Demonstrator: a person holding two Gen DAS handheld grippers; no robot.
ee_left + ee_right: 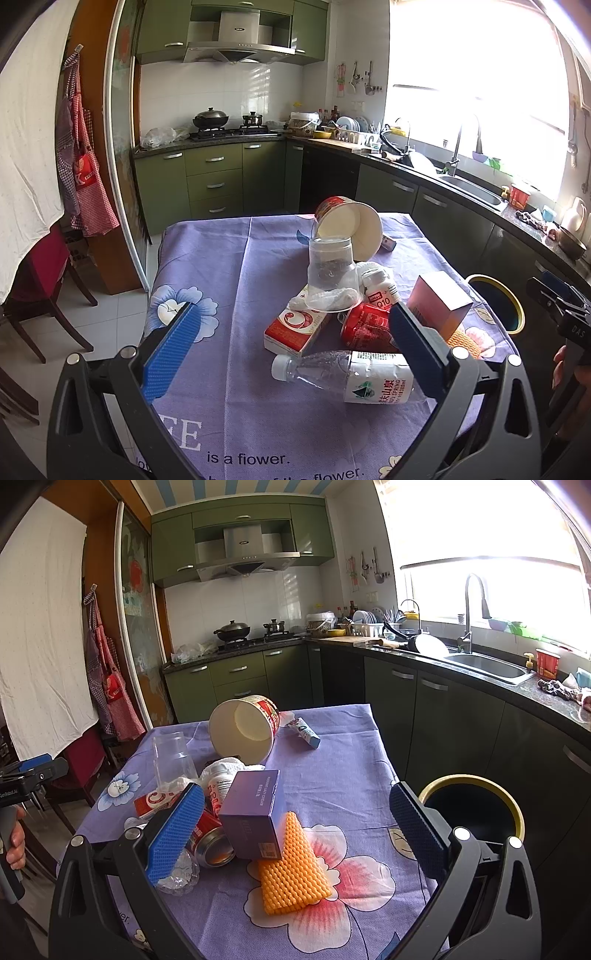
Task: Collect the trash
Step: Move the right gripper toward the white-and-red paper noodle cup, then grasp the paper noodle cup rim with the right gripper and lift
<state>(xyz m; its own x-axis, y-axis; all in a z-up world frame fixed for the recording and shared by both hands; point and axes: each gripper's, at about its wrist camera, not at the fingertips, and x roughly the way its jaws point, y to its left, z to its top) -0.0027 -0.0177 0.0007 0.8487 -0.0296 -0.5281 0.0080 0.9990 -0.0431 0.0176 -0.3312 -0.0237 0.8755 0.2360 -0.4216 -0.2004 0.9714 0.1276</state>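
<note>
Your left gripper (291, 347) and right gripper (297, 829) both hover spread wide, grasping nothing. On the purple tablecloth (229, 258) you have one clear water bottle (343, 373) lying on its side, long axis across your left view, white cap pointing left; one red can (210, 840) tipped over, mouth toward you; one paper bowl (242, 729) on its side; one inverted plastic cup (332, 275); one purple box (253, 812); one orange foam net (290, 867). One yellow-rimmed bin (476, 805) stands just beside the table's right edge
</note>
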